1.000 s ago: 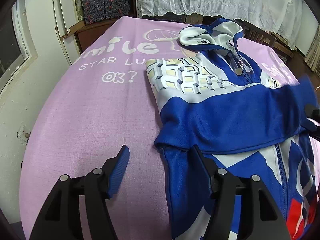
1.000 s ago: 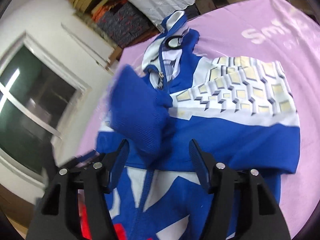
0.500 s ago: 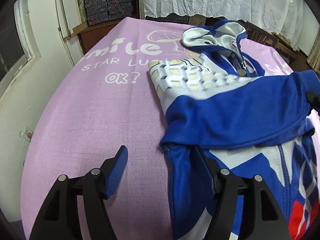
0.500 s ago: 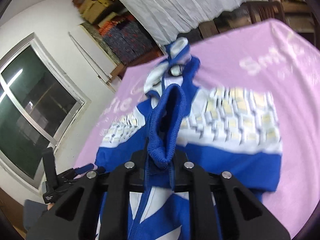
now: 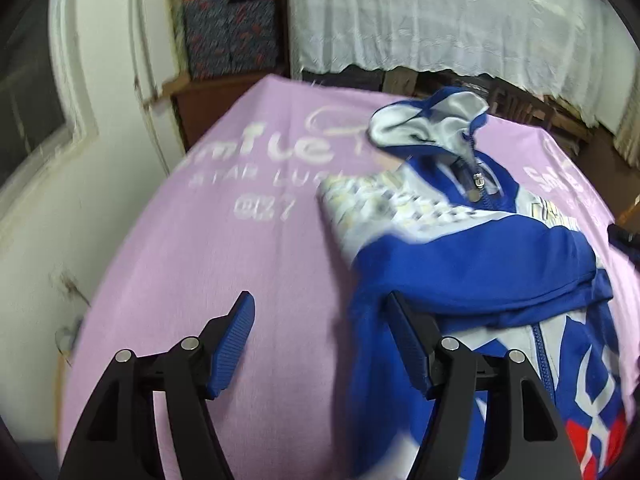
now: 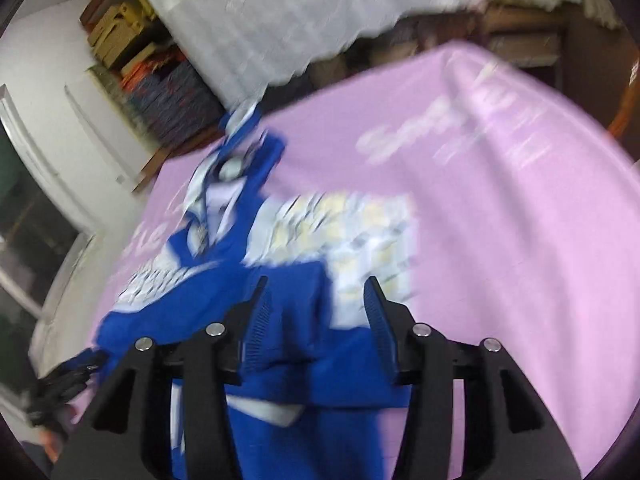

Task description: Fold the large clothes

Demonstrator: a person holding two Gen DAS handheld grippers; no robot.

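Note:
A blue, white and red zip jacket point(image 5: 472, 264) lies on the pink printed cloth point(image 5: 208, 264), collar at the far end. Both blue sleeves are folded across its chest. My left gripper point(image 5: 320, 320) is open and empty at the jacket's left edge, its right finger over the blue fabric. My right gripper point(image 6: 316, 304) is open and empty above the folded sleeve of the jacket point(image 6: 288, 344); this view is blurred. The left gripper point(image 6: 68, 376) also shows at the lower left of the right wrist view.
A white lace curtain point(image 5: 440, 16) hangs behind the table. Patterned boxes point(image 5: 228, 32) are stacked on a shelf at the back left. A white wall and a window frame point(image 5: 60, 128) run along the left. Wooden furniture point(image 5: 540, 116) stands behind the table's far edge.
My right gripper held the blue sleeve cuff half a second ago and has let it go; it is now open over the jacket. The sleeve lies across the chest. Both cameras have shifted.

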